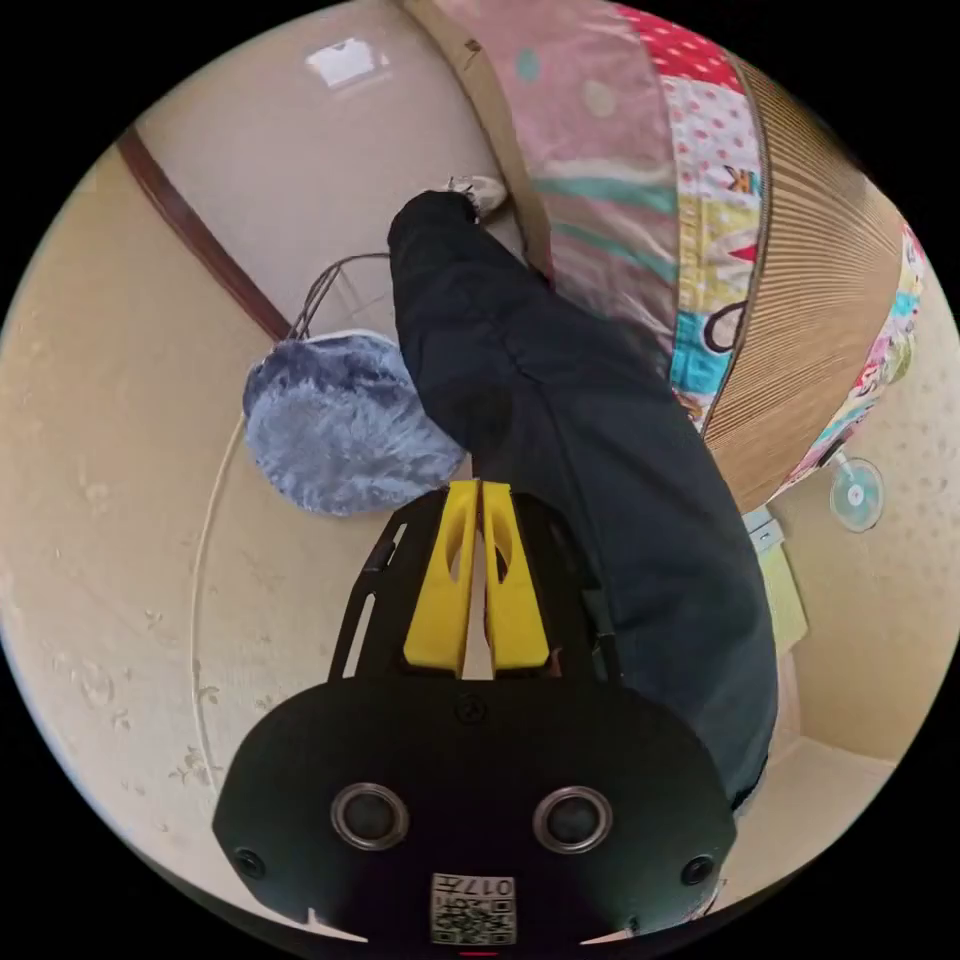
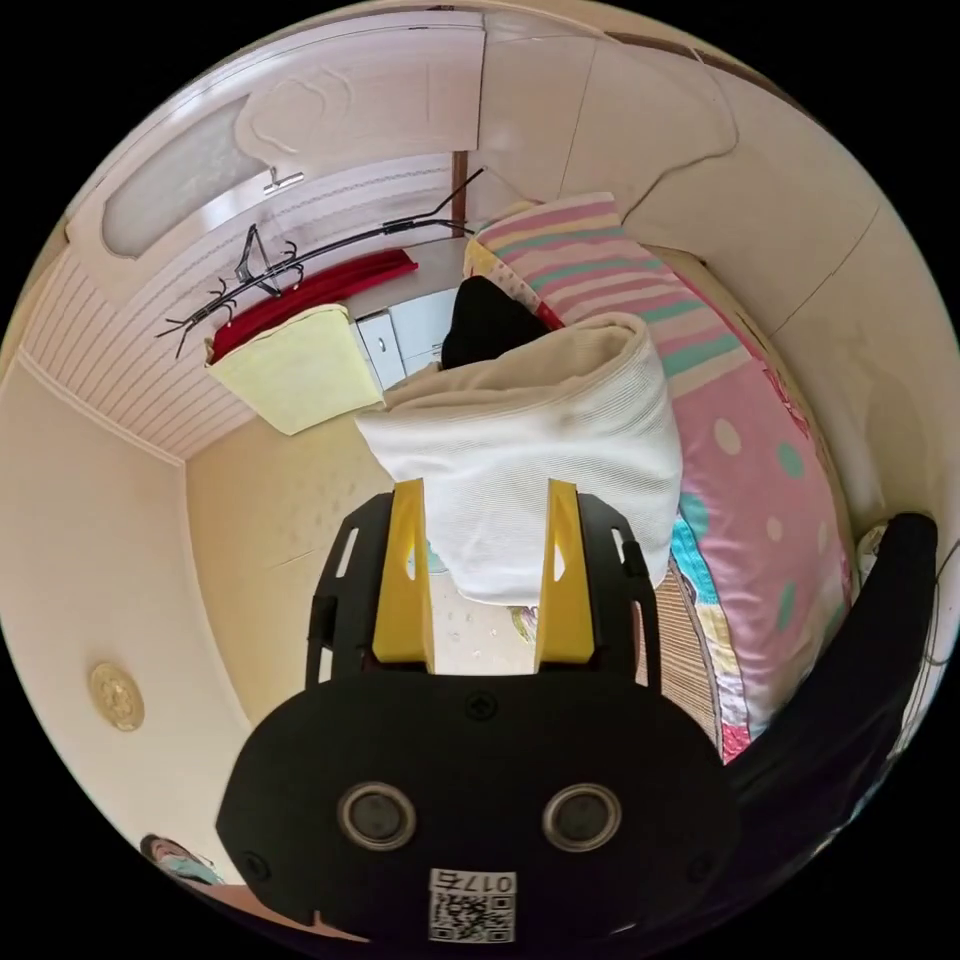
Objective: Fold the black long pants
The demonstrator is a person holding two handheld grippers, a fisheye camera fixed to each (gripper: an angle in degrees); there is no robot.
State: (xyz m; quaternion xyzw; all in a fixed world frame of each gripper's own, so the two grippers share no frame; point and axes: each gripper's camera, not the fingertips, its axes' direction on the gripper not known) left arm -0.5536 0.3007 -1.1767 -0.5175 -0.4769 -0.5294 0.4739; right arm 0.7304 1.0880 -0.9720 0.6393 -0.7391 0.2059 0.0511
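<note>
Black long pants point(image 1: 590, 450) of dark woven cloth hanging off the patterned pink quilt point(image 1: 600, 150), not laid flat yet.
Left gripper point(image 1: 478, 490) clenched beside the pants, grasping nothing obvious; right gripper point(image 2: 485, 500) released near a rolled cream knit garment point(image 2: 540, 440). Probably needs grabbing and spreading next.

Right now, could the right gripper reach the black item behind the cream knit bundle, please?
Probably not directly. The right gripper has open fingers, but the cream knit bundle sits straight ahead, hiding most of the black item. It would likely have to go over or around.
</note>
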